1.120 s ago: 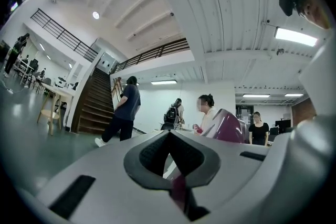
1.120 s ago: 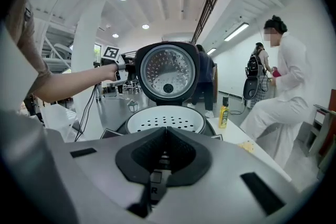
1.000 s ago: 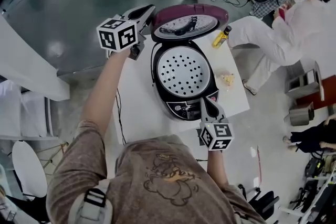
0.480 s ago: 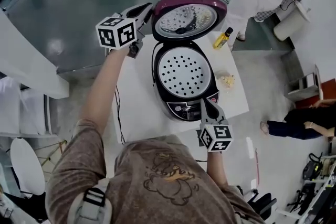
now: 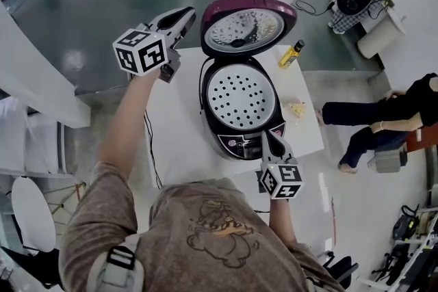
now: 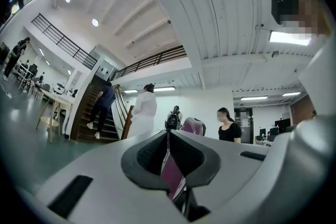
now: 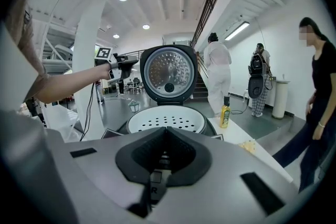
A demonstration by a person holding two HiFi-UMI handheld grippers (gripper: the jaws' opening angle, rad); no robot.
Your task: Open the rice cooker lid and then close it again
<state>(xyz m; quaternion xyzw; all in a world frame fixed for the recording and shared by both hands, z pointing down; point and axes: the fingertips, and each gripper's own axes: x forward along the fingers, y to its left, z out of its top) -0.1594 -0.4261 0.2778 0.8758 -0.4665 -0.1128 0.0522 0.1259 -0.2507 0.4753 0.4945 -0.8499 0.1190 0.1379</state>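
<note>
The rice cooker [image 5: 222, 137] stands on the white table [image 5: 178, 133] with its purple lid [image 5: 246, 27] upright and open, its metal inner face showing. A white perforated tray [image 5: 239, 96] fills the pot. My left gripper [image 5: 189, 11] is shut, raised just left of the lid's rim, a small gap apart from it. In the left gripper view the jaws [image 6: 168, 136] meet, with a sliver of purple behind them. My right gripper [image 5: 266, 135] is shut, its tips over the cooker's front control panel. The right gripper view shows those jaws [image 7: 165, 131] closed, with the tray [image 7: 166, 120] and lid [image 7: 168, 72] beyond them.
A yellow oil bottle [image 5: 290, 53] stands at the table's far right, also seen in the right gripper view [image 7: 224, 115]. A small yellowish scrap [image 5: 295, 106] lies right of the cooker. A black cable hangs off the table's left side. People stand and sit around the room.
My left gripper has drawn back to the left, off the lid's rim. The lid stays up, its inner face turned more toward me. The right gripper has not moved.
</note>
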